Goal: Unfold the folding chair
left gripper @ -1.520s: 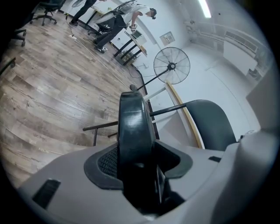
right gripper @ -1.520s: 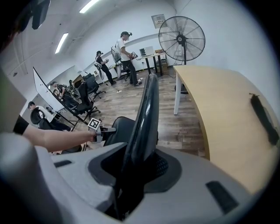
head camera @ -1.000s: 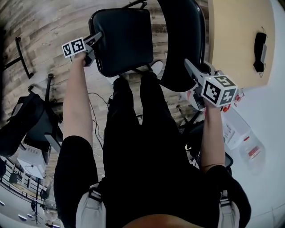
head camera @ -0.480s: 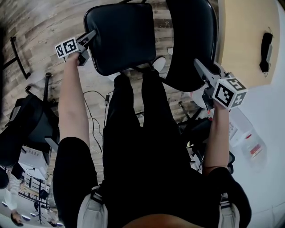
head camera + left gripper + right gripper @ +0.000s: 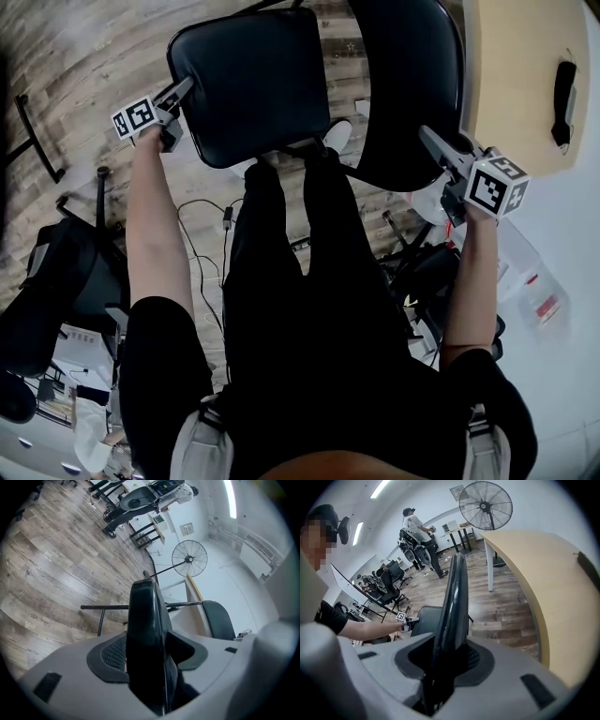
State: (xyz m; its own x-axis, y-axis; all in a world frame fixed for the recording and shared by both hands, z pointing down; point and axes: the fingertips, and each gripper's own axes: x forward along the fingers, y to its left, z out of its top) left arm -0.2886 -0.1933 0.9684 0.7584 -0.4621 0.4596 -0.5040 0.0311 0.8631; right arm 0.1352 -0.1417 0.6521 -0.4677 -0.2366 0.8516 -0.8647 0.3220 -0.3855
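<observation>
Here, in the head view, the folding chair (image 5: 281,56) stands before the person's legs (image 5: 291,281), seat (image 5: 234,94) left, backrest (image 5: 403,84) right, beside a wooden table (image 5: 511,84); the left gripper (image 5: 180,91) is at the seat's edge, the right gripper (image 5: 433,141) at the backrest's. In the left gripper view the jaws are opening with the seat's edge between them; pale print on a floor plank (image 5: 40,617) is too blurred to read. In the right gripper view the jaws clamp the backrest's thin edge.
</observation>
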